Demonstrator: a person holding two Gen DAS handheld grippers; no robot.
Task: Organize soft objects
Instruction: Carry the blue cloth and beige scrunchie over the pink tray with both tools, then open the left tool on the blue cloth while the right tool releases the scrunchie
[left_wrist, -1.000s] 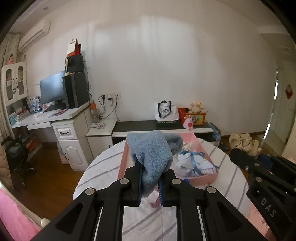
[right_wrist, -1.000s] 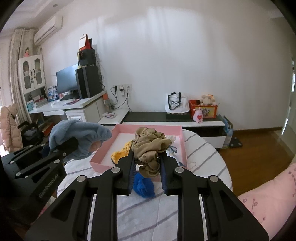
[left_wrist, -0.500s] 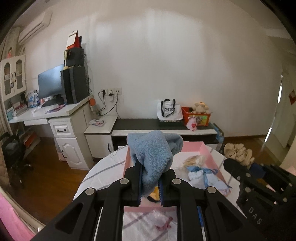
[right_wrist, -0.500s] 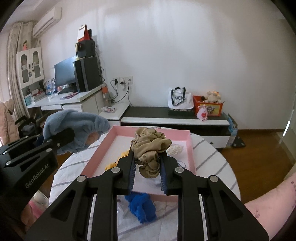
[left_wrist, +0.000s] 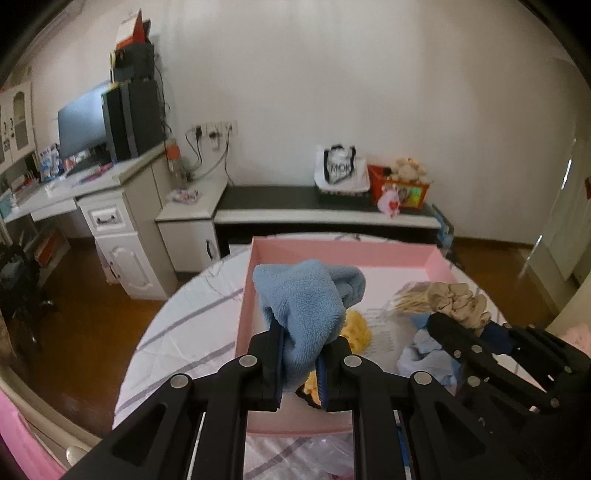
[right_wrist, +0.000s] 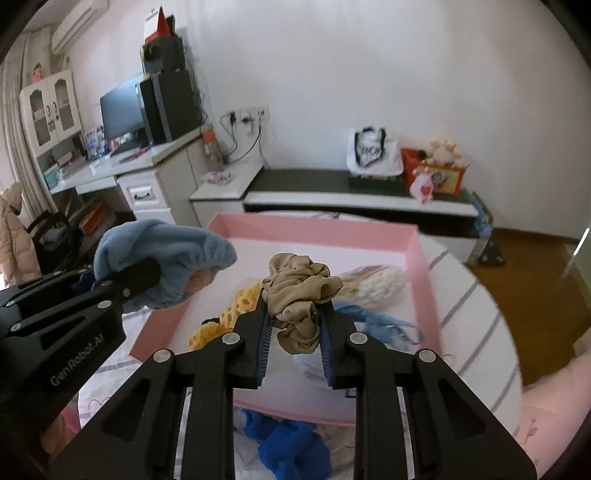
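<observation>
My left gripper (left_wrist: 301, 341) is shut on a light blue fleece cloth (left_wrist: 306, 299), held above the left part of the pink tray (left_wrist: 347, 249). In the right wrist view that cloth (right_wrist: 162, 254) hangs over the tray's left wall. My right gripper (right_wrist: 295, 321) is shut on a tan scrunchie (right_wrist: 299, 295) over the middle of the pink tray (right_wrist: 314, 230). Inside the tray lie a yellow knitted piece (right_wrist: 240, 299), a cream fluffy piece (right_wrist: 373, 286) and a light blue garment with ribbon (right_wrist: 376, 321).
The tray sits on a round table with a striped white cloth (right_wrist: 476, 325). A bright blue fluffy item (right_wrist: 288, 443) lies on the table just in front of the tray. Behind stand a low dark cabinet (right_wrist: 354, 190), a white desk (left_wrist: 92, 184) and a wooden floor (left_wrist: 85, 295).
Both grippers have moved forward over the pink tray, each still holding its item. The tray now fills more of both views, and the blue fluffy item has dropped to the bottom edge.
</observation>
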